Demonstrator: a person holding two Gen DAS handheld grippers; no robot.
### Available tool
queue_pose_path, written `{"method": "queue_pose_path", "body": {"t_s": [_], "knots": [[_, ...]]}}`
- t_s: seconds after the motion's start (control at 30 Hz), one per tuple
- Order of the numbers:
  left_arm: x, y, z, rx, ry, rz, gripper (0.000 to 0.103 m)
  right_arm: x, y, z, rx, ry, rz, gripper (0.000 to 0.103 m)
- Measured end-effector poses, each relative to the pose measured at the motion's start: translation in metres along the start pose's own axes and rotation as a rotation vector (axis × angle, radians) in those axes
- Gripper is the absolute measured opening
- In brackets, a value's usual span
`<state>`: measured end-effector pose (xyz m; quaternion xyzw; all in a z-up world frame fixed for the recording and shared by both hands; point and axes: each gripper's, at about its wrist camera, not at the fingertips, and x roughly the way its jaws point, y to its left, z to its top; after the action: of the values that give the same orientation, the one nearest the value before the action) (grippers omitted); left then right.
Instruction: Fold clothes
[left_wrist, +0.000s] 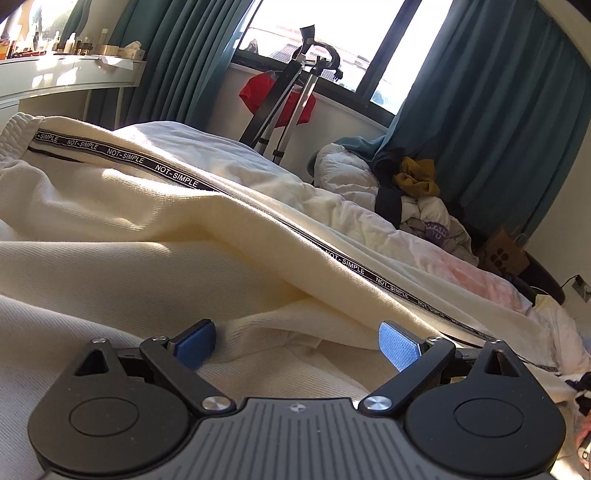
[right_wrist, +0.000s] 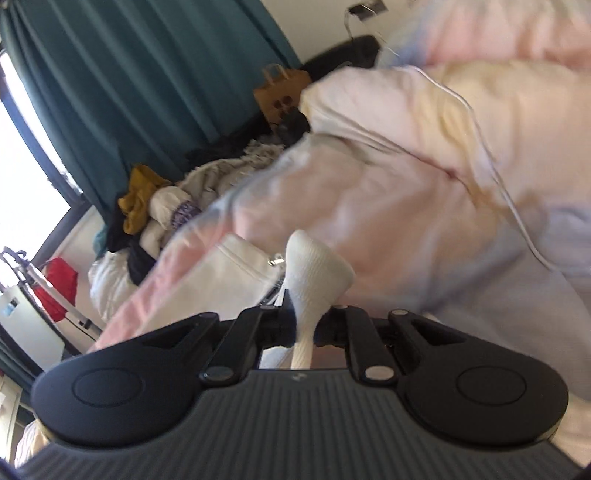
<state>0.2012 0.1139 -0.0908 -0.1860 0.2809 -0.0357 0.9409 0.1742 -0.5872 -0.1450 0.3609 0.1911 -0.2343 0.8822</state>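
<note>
From my left claw (left_wrist: 297, 345), the folding looks barely begun. The cream trousers (left_wrist: 155, 221) lie spread loosely across the bed (left_wrist: 424, 236), rumpled and in soft ridges rather than flat, and I see no neat fold in them yet. A black stripe (left_wrist: 229, 192) with white lettering runs down the side of the leg, from the ribbed waistband at the far left down toward the lower right. The cloth is thick, ribbed knit, pale cream, bright where the sun hits it. My left claw is spread wide just above the cloth, its blue pads (left_wrist: 397, 343) apart and nothing pinched between them.

From my right claw (right_wrist: 304, 325), the picture is blurred. Here the claw is pressed together on a bunched tip of white ribbed cloth (right_wrist: 314, 273), which sticks up between the fingers like a small tuft. I judge it to be an edge of the same trousers, though I cannot tell which part. Behind it lie the pink and pale duvet (right_wrist: 424, 177) and a heap of other clothes (right_wrist: 159, 206) by the curtain, apparently unfolded. Nearly everything is left to do.
</note>
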Motion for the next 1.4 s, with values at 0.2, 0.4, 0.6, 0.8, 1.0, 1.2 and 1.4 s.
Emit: {"method": "queue_pose_path", "body": {"t_s": [0.2,0.4,0.6,0.8,1.0,1.2,1.4], "knots": [[-0.003,-0.004,0.004,0.014,0.021,0.006,0.097,-0.011,-0.021,-0.033,-0.029,0.014,-0.002,0.013],[-0.006,-0.01,0.002,0.031,0.021,0.007,0.097,-0.044,-0.024,-0.03,0.068,0.005,0.03,0.014],[-0.012,-0.01,0.004,0.001,0.032,0.009,0.097,-0.1,-0.002,-0.032,-0.055,-0.025,0.028,0.014],[-0.028,0.0,0.011,-0.091,0.051,0.021,0.096,-0.15,-0.001,-0.041,0.032,0.004,-0.037,0.014],[-0.088,0.039,0.025,-0.312,0.004,-0.035,0.095,-0.185,-0.003,-0.046,0.073,-0.043,-0.012,0.014],[-0.173,0.086,0.018,-0.461,-0.14,-0.032,0.096,-0.18,-0.016,-0.046,0.17,0.0,-0.018,0.014],[-0.238,0.127,0.0,-0.609,-0.28,-0.035,0.096,-0.183,-0.032,-0.043,0.241,0.011,-0.003,0.014]]}}
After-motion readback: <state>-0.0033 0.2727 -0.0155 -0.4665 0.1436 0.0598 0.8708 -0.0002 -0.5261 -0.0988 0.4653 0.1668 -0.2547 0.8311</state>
